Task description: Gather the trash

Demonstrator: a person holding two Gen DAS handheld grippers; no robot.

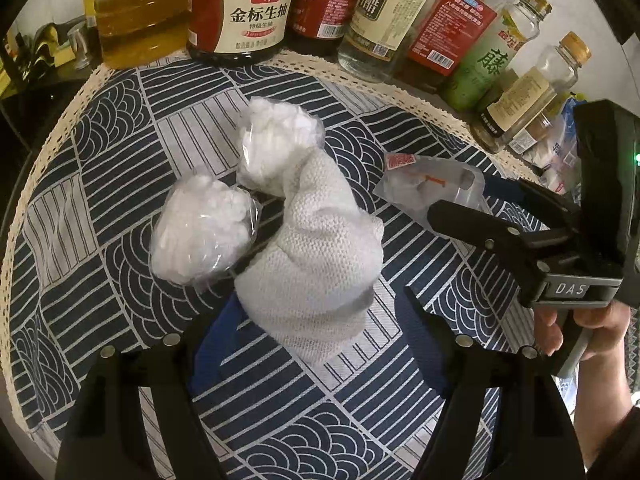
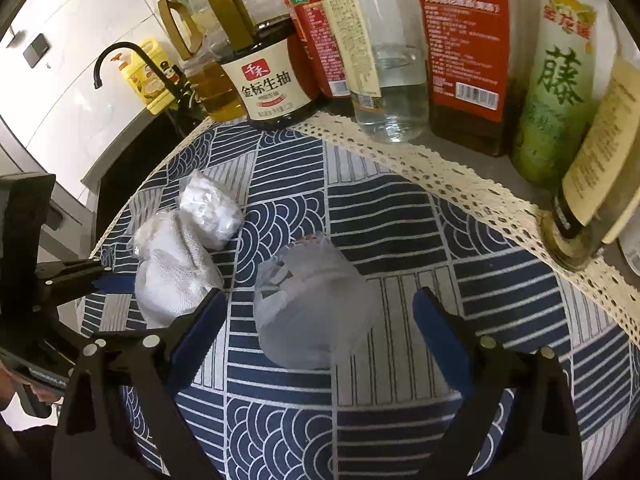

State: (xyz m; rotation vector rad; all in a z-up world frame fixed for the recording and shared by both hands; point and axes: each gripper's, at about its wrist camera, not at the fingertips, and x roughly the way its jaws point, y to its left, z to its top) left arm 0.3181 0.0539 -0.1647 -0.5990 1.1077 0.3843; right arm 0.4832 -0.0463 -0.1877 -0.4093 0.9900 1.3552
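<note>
A crumpled white cloth-like wad point(image 1: 320, 260) lies on the patterned tablecloth point(image 1: 120, 160) with two clear plastic bags of white stuff, one point(image 1: 200, 228) at its left and one point(image 1: 276, 144) behind it. My left gripper point(image 1: 320, 328) is open, its jaws on either side of the wad's near end. A clear plastic wrapper point(image 2: 312, 300) lies between the open jaws of my right gripper point(image 2: 320, 320); it also shows in the left wrist view point(image 1: 432, 184). The wad point(image 2: 172, 276) and the bags point(image 2: 208, 208) also show in the right wrist view.
A row of sauce, oil and vinegar bottles point(image 1: 240, 12) stands along the far edge behind the lace trim point(image 2: 440, 168). A black tap point(image 2: 120, 56) and a yellow bottle point(image 2: 148, 76) stand at the far left. The right gripper's body point(image 1: 560, 240) shows at the right.
</note>
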